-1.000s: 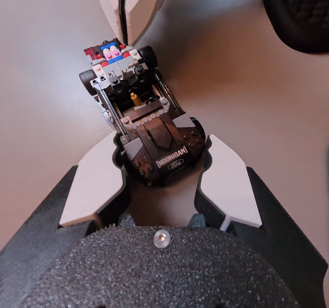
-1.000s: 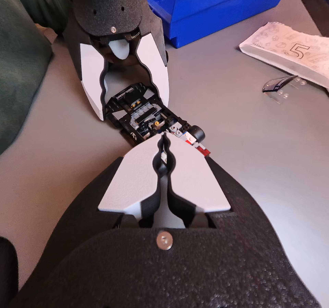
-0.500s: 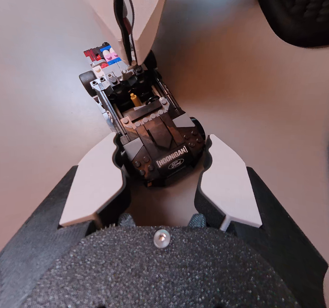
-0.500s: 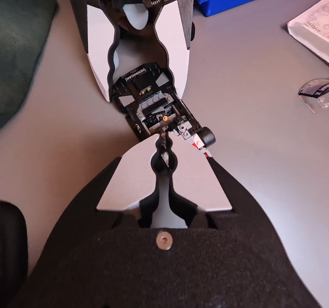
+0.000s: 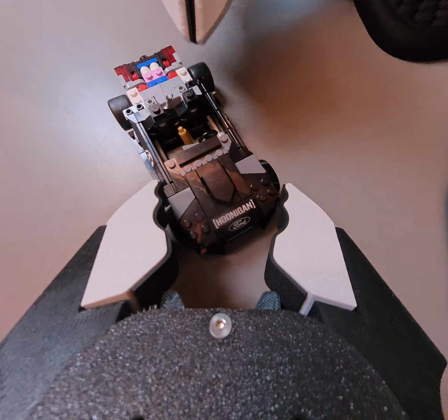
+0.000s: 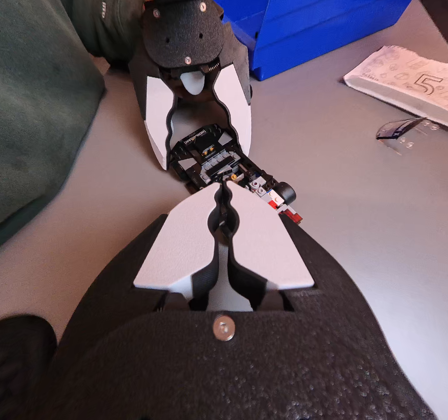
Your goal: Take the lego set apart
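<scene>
Our left tongs [image 5: 219,216] hug the toy car [image 5: 194,156]'s nose. Our right tongs [image 6: 224,185] are pinched together, maybe holding a tiny bit; a hard tug could yank the car loose.

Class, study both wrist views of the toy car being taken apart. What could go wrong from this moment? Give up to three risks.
1. The left gripper only brackets the car's nose, so the car may slide or twist when pulled.
2. The right gripper is shut and seems to pinch a small dark piece, which could drop.
3. The clear part lying loose on the table could be knocked away.
</scene>
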Demonstrator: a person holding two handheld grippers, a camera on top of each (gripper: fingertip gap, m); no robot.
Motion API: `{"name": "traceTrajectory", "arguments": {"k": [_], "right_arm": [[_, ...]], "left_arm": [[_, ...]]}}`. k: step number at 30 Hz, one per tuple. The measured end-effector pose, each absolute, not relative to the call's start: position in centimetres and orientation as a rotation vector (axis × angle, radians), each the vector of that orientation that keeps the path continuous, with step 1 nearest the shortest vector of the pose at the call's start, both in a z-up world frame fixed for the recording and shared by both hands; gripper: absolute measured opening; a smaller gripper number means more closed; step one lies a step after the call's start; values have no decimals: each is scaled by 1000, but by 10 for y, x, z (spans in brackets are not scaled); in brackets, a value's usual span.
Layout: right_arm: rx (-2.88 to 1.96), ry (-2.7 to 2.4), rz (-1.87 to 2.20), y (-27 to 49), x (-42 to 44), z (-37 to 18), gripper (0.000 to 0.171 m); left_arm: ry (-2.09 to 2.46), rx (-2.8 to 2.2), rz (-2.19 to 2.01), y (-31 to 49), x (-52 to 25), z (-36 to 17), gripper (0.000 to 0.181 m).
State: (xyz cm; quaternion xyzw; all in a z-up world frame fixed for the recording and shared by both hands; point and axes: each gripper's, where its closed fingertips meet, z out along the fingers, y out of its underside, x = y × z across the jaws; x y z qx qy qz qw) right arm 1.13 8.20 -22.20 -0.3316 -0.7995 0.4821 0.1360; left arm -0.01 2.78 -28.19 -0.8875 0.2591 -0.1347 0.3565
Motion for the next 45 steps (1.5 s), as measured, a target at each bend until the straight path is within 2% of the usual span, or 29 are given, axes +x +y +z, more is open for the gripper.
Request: {"name": "traceTrajectory", "arguments": {"k": [11, 24, 29, 33, 40, 45], "right_arm": [[-1010, -2082, 1453, 103, -3, -194, 0], [-1129, -1816, 1421, 122, -1, -188, 0], [-1203, -1706, 1416, 125, 6, -188, 2], [-1257, -1607, 1336, 127, 14, -180, 4], [-1351, -1454, 1134, 118, 49, -170, 18], [-1415, -1373, 1041, 93, 85, -169, 26]], "left_arm": [[668, -2290, -347, 27, 0, -282, 89], [639, -2262, -348, 27, -2, -279, 88], [580, -2213, -332, 31, -8, -264, 86], [459, -2098, -319, 34, -12, -233, 84], [89, -1761, -153, 19, -28, -167, 50], [-59, -1685, -14, -23, -22, -158, 26]]}}
